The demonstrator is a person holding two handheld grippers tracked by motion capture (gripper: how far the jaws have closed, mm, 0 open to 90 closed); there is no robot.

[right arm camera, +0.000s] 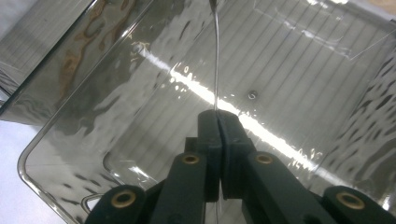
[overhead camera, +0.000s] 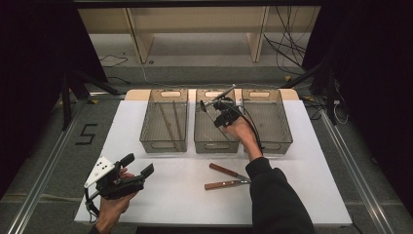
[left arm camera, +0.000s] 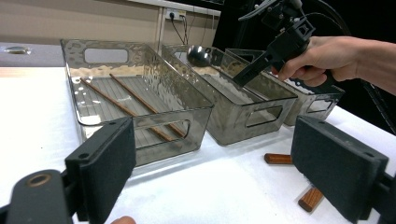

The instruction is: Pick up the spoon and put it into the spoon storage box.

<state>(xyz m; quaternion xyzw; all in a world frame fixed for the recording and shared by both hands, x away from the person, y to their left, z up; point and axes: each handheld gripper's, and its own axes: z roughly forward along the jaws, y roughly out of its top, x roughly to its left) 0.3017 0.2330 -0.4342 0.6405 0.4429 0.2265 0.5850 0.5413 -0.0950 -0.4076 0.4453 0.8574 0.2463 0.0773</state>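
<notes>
Recording lab: my white rectangular counter (overhead camera: 160,195), black curtained surrounds, loose black floor cables (overhead camera: 287,46), taped floor numeral (overhead camera: 86,134).

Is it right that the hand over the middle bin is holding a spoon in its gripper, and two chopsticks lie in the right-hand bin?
Not quite. The spoon is held by the right gripper over the middle bin, but the chopsticks lie in the left-hand bin, as the high view shows.

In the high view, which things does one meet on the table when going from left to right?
Left gripper → bin with chopsticks → middle bin, over which the right gripper holds a spoon → wooden-handled tongs → right bin.
</notes>
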